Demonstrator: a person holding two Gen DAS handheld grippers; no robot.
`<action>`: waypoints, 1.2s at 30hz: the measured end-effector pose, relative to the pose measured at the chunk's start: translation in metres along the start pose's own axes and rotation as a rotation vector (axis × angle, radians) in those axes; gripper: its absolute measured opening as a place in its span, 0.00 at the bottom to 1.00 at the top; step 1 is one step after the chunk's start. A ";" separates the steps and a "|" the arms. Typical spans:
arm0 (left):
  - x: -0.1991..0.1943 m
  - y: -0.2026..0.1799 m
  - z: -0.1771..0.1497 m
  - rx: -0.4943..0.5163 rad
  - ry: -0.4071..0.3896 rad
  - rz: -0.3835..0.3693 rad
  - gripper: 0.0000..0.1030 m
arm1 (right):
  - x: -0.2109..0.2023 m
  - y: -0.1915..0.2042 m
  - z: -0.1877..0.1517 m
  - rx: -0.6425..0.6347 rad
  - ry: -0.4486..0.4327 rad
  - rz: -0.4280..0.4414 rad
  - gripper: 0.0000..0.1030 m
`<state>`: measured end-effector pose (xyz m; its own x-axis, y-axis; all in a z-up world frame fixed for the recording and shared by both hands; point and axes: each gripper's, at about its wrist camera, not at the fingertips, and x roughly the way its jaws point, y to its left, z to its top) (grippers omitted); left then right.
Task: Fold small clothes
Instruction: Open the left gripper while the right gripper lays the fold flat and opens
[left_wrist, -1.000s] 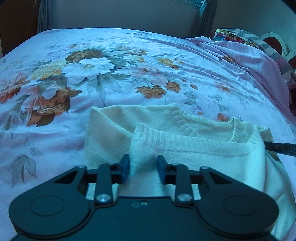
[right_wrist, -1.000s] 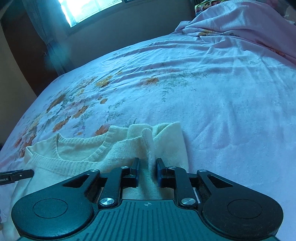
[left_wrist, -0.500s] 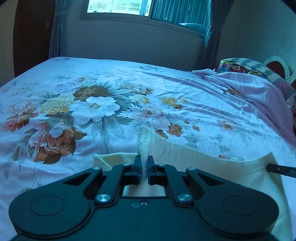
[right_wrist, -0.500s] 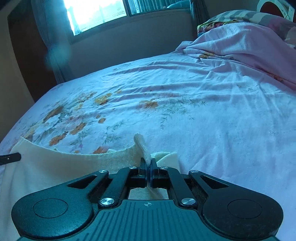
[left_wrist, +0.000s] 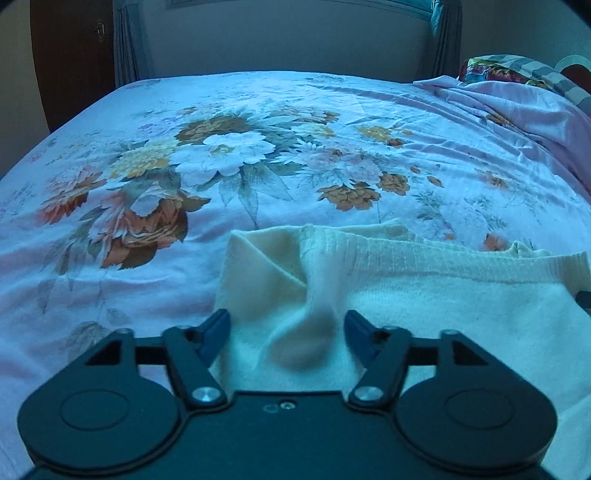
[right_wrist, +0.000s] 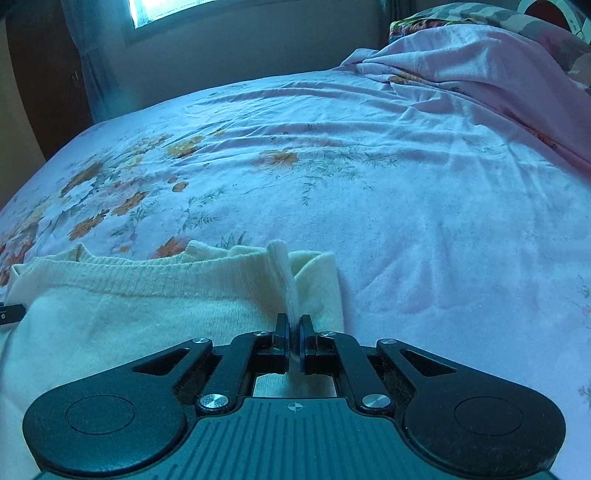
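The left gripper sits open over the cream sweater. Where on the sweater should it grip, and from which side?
The left gripper, jaws just opened, should pinch the raised ridge of the cream sweater between its fingers, coming from above at the near side. That ridge stands up, as does the one the right gripper pinches.

Sweater (left_wrist: 424, 295) lying on bed (left_wrist: 295, 122), at its near edge. Left gripper (left_wrist: 286, 325) over one end, right gripper (right_wrist: 293, 325) at the other. Rumpled blanket (right_wrist: 480, 62) far right, pillow (left_wrist: 517, 70) behind it. Window (right_wrist: 166, 11) behind bed.
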<state>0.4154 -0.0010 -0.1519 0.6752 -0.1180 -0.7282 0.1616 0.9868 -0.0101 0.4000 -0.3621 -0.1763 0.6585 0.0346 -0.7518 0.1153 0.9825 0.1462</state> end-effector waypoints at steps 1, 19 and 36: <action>-0.011 0.002 -0.005 0.005 -0.015 0.006 0.74 | -0.010 -0.001 -0.004 0.009 -0.016 -0.001 0.02; -0.083 -0.001 -0.102 0.029 0.075 -0.089 0.68 | -0.108 0.017 -0.115 -0.065 0.078 0.086 0.02; -0.081 -0.023 -0.111 0.006 0.059 -0.037 0.70 | -0.091 0.094 -0.143 -0.217 0.025 0.048 0.02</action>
<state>0.2775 -0.0023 -0.1687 0.6254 -0.1476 -0.7662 0.1897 0.9812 -0.0341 0.2447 -0.2466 -0.1865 0.6402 0.0838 -0.7637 -0.0804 0.9959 0.0419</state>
